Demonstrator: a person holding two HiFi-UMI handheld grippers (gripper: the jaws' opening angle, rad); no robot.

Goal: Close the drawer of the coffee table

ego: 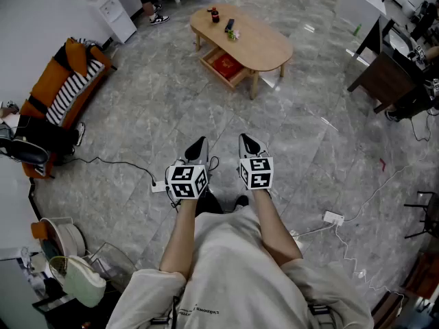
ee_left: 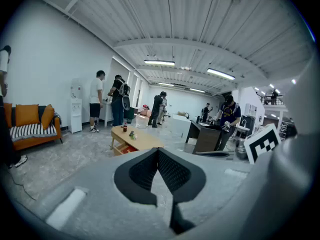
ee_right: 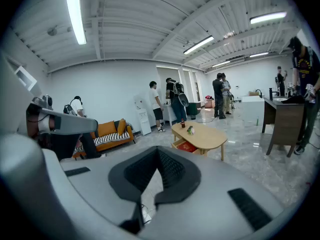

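Left gripper point(ego: 197, 147): clenched tight, nothing in it.
Right gripper point(ego: 248, 144): clenched tight too, nothing in it.
Drawer point(ego: 223, 66): stands open under the wooden worktop point(ego: 255, 43), well apart from both grippers, straight ahead across the grey floor point(ego: 171, 108).
Inside: something red.

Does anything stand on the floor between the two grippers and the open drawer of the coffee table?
Nothing visible does. Only bare floor lies between the left gripper, the right gripper and the drawer. A cable lies aside, to the left.
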